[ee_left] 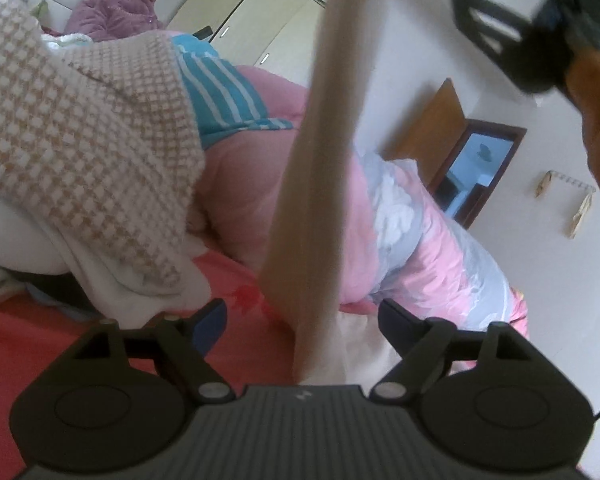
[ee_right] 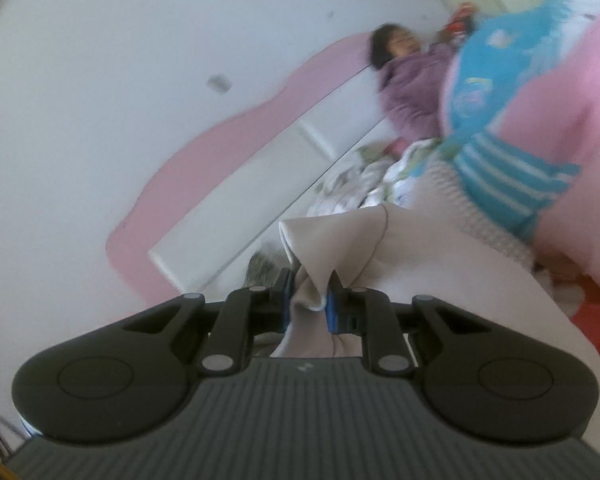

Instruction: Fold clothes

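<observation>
Beige garment (ee_left: 316, 184): motion-blurred, top cut off by frame edge. Right gripper (ee_left: 512, 12): blurred, partly out of frame. Pink quilt (ee_right: 572, 128): blurred, cropped at right.

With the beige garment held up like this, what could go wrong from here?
1. The right gripper pinches only a small bunched corner of the beige garment, so the cloth may slip out if pulled.
2. The left gripper is open around the hanging strip of the garment and holds nothing, so the lower end may drop in a heap on the red bedsheet.
3. The pink quilt lies close and may crowd the folding space.
</observation>
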Action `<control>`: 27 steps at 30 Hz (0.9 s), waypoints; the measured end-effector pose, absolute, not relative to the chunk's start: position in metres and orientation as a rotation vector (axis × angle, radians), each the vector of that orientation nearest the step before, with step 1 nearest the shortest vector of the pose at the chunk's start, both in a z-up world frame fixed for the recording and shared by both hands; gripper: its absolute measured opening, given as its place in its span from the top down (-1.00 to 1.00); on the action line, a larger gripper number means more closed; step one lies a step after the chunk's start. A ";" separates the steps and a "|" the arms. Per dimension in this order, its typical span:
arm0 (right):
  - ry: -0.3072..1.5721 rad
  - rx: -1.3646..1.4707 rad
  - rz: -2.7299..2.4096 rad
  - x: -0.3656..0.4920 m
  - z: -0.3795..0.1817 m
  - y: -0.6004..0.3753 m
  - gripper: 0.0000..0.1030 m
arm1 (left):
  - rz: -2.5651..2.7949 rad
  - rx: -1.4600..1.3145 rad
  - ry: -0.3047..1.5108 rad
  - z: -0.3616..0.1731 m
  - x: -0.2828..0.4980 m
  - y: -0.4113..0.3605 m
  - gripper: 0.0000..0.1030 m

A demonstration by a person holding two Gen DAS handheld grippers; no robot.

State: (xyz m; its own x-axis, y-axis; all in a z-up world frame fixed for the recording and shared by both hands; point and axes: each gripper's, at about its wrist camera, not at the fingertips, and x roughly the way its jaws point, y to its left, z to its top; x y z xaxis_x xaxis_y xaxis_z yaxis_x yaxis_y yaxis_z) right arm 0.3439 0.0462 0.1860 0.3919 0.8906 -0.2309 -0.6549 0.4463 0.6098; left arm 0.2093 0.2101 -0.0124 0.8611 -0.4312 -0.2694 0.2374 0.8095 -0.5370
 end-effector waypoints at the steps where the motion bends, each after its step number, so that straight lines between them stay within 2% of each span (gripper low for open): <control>1: 0.593 0.435 1.039 0.343 0.185 0.054 0.71 | -0.354 -0.513 0.405 -0.014 0.213 0.209 -0.61; 9: 0.686 0.390 1.064 0.358 0.155 0.105 0.72 | -0.276 -0.677 0.482 -0.031 0.233 0.232 -0.44; 14: 0.711 0.339 1.096 0.373 0.135 0.149 0.72 | -0.246 -0.712 0.486 -0.036 0.237 0.241 -0.41; 18: 0.742 0.282 1.118 0.375 0.122 0.180 0.65 | -0.221 -0.735 0.505 -0.041 0.237 0.245 -0.37; 20: 0.735 0.279 1.155 0.371 0.122 0.187 0.60 | -0.210 -0.748 0.516 -0.043 0.236 0.248 -0.32; 25: 0.642 0.325 1.178 0.360 0.138 0.158 0.20 | -0.181 -0.780 0.542 -0.049 0.236 0.254 -0.30; 27: 0.608 0.375 1.149 0.359 0.143 0.127 0.17 | -0.170 -0.793 0.552 -0.051 0.235 0.257 -0.30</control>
State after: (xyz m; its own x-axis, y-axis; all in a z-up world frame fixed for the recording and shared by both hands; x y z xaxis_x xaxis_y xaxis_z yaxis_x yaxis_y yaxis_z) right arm 0.3593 0.1272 0.1426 0.2766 0.9269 -0.2538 -0.7314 0.3744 0.5700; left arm 0.2354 0.2565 -0.0513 0.8461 -0.3458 -0.4057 -0.0582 0.6966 -0.7151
